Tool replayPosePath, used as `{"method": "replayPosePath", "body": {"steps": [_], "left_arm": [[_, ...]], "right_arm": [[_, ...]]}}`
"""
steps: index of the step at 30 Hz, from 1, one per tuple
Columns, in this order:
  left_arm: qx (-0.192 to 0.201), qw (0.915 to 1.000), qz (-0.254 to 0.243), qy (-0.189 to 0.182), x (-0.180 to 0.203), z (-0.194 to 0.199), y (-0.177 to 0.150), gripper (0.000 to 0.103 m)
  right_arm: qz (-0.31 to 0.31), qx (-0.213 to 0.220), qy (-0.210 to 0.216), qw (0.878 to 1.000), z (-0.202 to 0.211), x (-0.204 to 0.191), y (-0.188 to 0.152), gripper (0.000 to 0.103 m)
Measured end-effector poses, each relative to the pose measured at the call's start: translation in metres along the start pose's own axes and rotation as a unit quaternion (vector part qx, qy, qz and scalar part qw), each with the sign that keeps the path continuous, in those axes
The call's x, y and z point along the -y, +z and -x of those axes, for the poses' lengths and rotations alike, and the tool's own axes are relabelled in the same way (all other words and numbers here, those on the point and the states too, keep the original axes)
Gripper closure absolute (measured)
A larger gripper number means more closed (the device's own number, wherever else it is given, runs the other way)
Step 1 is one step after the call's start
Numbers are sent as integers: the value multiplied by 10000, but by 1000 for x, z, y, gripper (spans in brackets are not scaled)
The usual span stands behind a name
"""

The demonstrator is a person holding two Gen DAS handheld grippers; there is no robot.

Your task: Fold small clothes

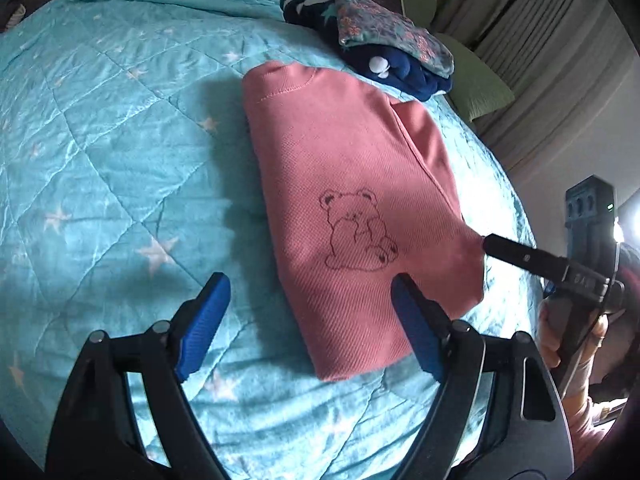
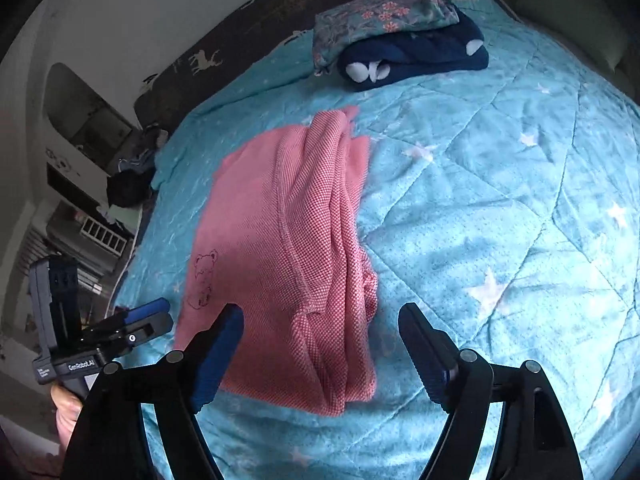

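Observation:
A pink folded top [image 1: 352, 184] with a bear outline drawn on it lies flat on the teal quilt [image 1: 120, 140]. My left gripper [image 1: 310, 284] stands open over its near left corner, nothing pinched between the blue pads. From the right, a black fingertip [image 1: 490, 245] of the other gripper reaches the garment's right edge. In the right wrist view the pink top [image 2: 280, 240] shows its stacked folded layers, and my right gripper [image 2: 320, 312] is open above its near end, pads clear of the cloth. The left gripper [image 2: 148, 316] is at the far left, held by a hand.
A stack of folded clothes [image 2: 400, 40], floral cloth over navy, sits at the far side of the quilt [image 2: 500, 200]. A green pillow [image 1: 476, 84] and curtains lie beyond the bed. A dark deer-print blanket [image 2: 200, 60] borders the quilt; shelves stand at left.

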State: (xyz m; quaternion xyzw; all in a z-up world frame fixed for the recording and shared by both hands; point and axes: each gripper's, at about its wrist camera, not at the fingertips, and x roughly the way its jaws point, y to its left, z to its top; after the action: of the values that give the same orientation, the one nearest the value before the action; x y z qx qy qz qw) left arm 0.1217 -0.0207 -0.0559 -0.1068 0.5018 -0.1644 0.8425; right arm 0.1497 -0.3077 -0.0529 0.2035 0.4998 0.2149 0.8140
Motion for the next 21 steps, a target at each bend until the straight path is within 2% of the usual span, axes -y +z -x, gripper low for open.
{"method": "replayPosePath", "body": {"steps": [3, 7, 16, 21], "left_arm": [[13, 9998, 43, -197, -5, -2, 4, 20], [0, 9997, 82, -214, -9, -12, 11, 20], [-322, 9963, 268, -752, -18, -51, 28, 20], [-332, 9933, 174, -1091, -21, -61, 37, 13]], "right_arm": [[-149, -119, 331, 9993, -8, 9, 2, 21], [-184, -174, 468, 9986, -17, 14, 7, 21], [-21, -230, 749, 9969, -38, 14, 30, 21], [93, -301, 1197, 9923, -52, 16, 46, 21]]}}
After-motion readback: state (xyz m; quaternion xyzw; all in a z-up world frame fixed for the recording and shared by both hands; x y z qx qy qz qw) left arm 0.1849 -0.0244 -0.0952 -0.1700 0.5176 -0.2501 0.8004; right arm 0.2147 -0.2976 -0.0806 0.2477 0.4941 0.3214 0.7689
